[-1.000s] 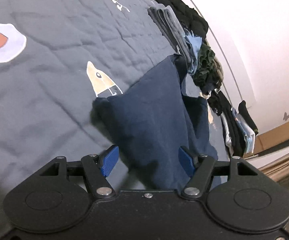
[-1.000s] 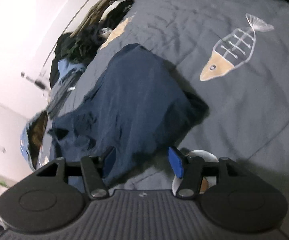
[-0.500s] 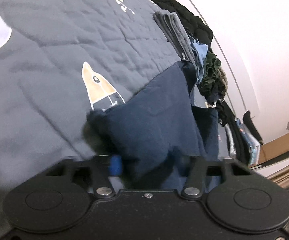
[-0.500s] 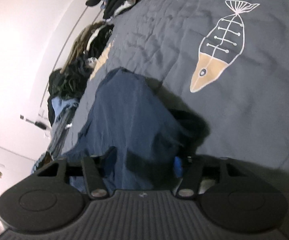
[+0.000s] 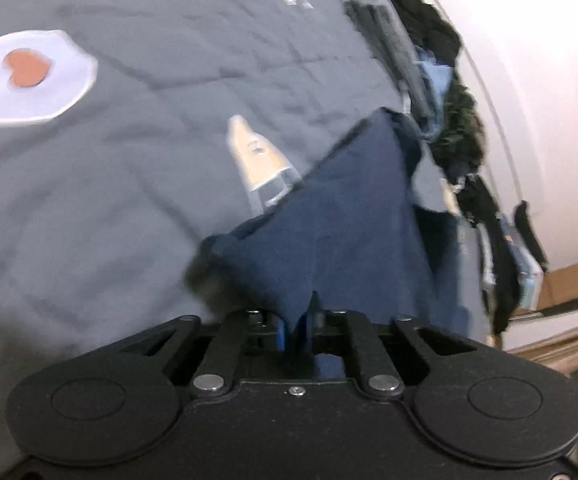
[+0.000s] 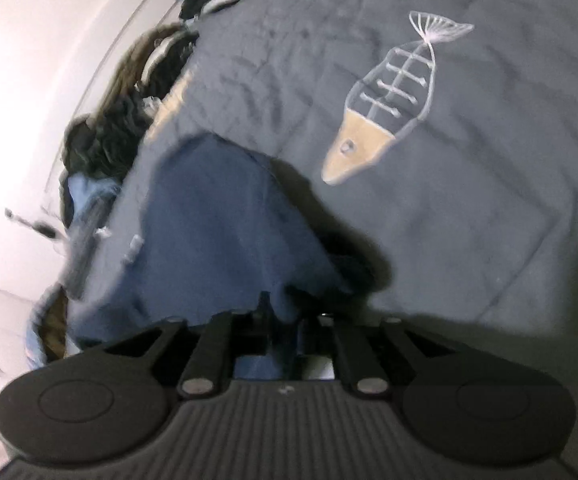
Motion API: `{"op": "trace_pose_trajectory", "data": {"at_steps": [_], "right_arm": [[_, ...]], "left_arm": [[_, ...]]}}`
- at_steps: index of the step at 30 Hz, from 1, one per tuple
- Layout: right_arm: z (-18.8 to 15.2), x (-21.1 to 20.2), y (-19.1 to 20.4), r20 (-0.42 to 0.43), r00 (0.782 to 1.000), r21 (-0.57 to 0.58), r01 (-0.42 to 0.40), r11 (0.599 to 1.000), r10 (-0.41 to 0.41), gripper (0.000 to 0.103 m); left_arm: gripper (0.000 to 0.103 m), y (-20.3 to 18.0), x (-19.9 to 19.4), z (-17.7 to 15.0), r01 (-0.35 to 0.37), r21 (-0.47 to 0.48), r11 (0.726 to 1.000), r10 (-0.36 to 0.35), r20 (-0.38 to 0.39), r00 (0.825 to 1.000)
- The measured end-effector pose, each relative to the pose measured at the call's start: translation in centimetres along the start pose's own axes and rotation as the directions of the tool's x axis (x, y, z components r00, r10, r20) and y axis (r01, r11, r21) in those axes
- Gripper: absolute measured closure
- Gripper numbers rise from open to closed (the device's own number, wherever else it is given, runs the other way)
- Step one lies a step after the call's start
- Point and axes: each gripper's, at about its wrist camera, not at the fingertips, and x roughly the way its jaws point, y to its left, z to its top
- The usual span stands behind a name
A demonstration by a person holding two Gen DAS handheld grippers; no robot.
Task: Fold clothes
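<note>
We grasp the dark navy cloth garment [image 5: 341,240] in both the left gripper [image 5: 297,330] and right gripper [image 6: 285,320], fingers having just closed on its edge above the grey quilted bedspread [image 5: 129,184].

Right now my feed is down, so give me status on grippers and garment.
Left gripper and right gripper just closed, pinching navy garment. Garment on grey quilt. Nothing blocking.

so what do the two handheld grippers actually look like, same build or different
Nearly the same build. The left gripper has a smooth matte black body with two round discs, black linkage bars on silver pivot pins, a small centre screw and blue finger pads. The right gripper shares that layout, but its body top is ribbed dark grey. No cables, hands or sleeves show.
</note>
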Motion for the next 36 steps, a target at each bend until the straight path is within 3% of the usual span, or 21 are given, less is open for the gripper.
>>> {"op": "trace_pose_trajectory", "data": {"at_steps": [1, 3, 4, 5, 6, 7, 9, 10, 12, 14, 19, 21, 22, 26, 30, 32, 34, 36], "right_arm": [[-0.1, 0.1, -0.2, 0.007, 1.0, 0.004, -0.006, 1.0, 0.006, 0.091], [0.0, 0.0, 0.0, 0.022, 1.0, 0.007, -0.021, 1.0, 0.021, 0.084], [0.0, 0.0, 0.2, 0.034, 0.999, 0.005, -0.03, 1.0, 0.03, 0.073], [-0.1, 0.0, 0.4, 0.045, 0.998, 0.001, -0.037, 0.999, 0.037, 0.066], [-0.2, 0.2, 0.5, 0.057, 0.998, -0.004, -0.041, 0.999, 0.041, 0.066], [-0.4, 0.3, 0.6, 0.068, 0.997, -0.009, -0.044, 0.999, 0.045, 0.067], [-0.4, 0.2, 1.0, 0.091, 0.995, -0.017, -0.038, 0.999, 0.04, 0.088], [-0.3, -0.1, 1.0, 0.099, 0.994, -0.018, -0.046, 0.999, 0.047, 0.095], [0.0, -0.8, 1.0, 0.094, 0.993, 0.015, -0.072, 0.997, 0.07, 0.096], [0.1, -1.9, 1.3, 0.082, 0.994, 0.028, -0.076, 0.997, 0.074, 0.096], [-0.6, -4.6, 1.1, -0.007, 1.0, -0.057, -0.019, 0.998, 0.019, 0.096], [-0.9, -4.8, 0.7, -0.054, 0.998, -0.126, 0.032, 0.992, -0.039, 0.092], [-0.9, -4.8, 0.6, -0.067, 0.995, -0.169, 0.062, 0.984, -0.075, 0.088], [-0.1, -6.5, 1.4, -0.068, 0.993, -0.267, 0.08, 0.96, -0.102, 0.075], [0.1, -8.6, 4.1, 0.055, 0.988, -0.528, 0.149, 0.836, -0.142, 0.063], [0.3, -9.1, 5.0, 0.127, 0.979, -0.607, 0.205, 0.768, -0.162, 0.06], [0.9, -9.0, 5.4, 0.147, 0.977, -0.633, 0.213, 0.745, -0.155, 0.06], [1.6, -8.3, 6.2, 0.152, 0.978, -0.656, 0.209, 0.726, -0.144, 0.059]], "left_arm": [[0.068, 0.2, 0.2, -0.2, -0.02, 0.001, 1.0, 0.02, -0.007, 1.0], [0.055, -0.1, 0.1, -0.2, 0.008, -0.002, 1.0, -0.008, 0.022, 1.0], [0.047, -0.1, 0.2, -0.2, 0.026, -0.012, 1.0, -0.026, 0.026, 0.999], [0.047, -0.1, 0.6, -0.2, 0.033, -0.016, 0.999, -0.032, 0.028, 0.999], [0.049, -0.2, 1.0, -0.5, 0.025, -0.008, 1.0, -0.025, 0.037, 0.999], [0.059, -0.2, 1.2, -0.7, 0.016, 0.002, 1.0, -0.016, 0.046, 0.999], [0.088, 0.0, 1.5, -0.6, -0.013, -0.005, 1.0, 0.014, 0.059, 0.998], [0.091, 0.3, 1.3, -0.4, -0.003, -0.024, 1.0, 0.005, 0.056, 0.998], [0.095, 0.2, 0.3, -0.2, 0.016, -0.033, 0.999, -0.014, 0.063, 0.998], [0.096, -0.1, -0.9, -0.1, 0.02, -0.028, 0.999, -0.018, 0.062, 0.998], [0.095, 0.2, -3.8, -0.5, -0.075, 0.046, 0.996, 0.076, -0.038, 0.996], [0.085, 0.8, -4.1, -0.9, -0.121, 0.089, 0.989, 0.129, -0.092, 0.987], [0.074, 1.0, -4.3, -1.1, -0.144, 0.11, 0.983, 0.155, -0.094, 0.983], [0.07, -0.5, -7.2, -1.4, -0.212, 0.275, 0.938, 0.223, -0.01, 0.975], [0.059, -3.3, -10.7, -1.6, -0.292, 0.454, 0.842, 0.246, 0.16, 0.956], [0.059, -4.4, -11.8, -1.5, -0.289, 0.517, 0.806, 0.213, 0.202, 0.956], [0.055, -5.7, -11.9, -1.4, -0.263, 0.577, 0.773, 0.164, 0.219, 0.962], [0.051, -7.4, -11.4, -1.4, -0.205, 0.66, 0.723, 0.083, 0.211, 0.974]]}}
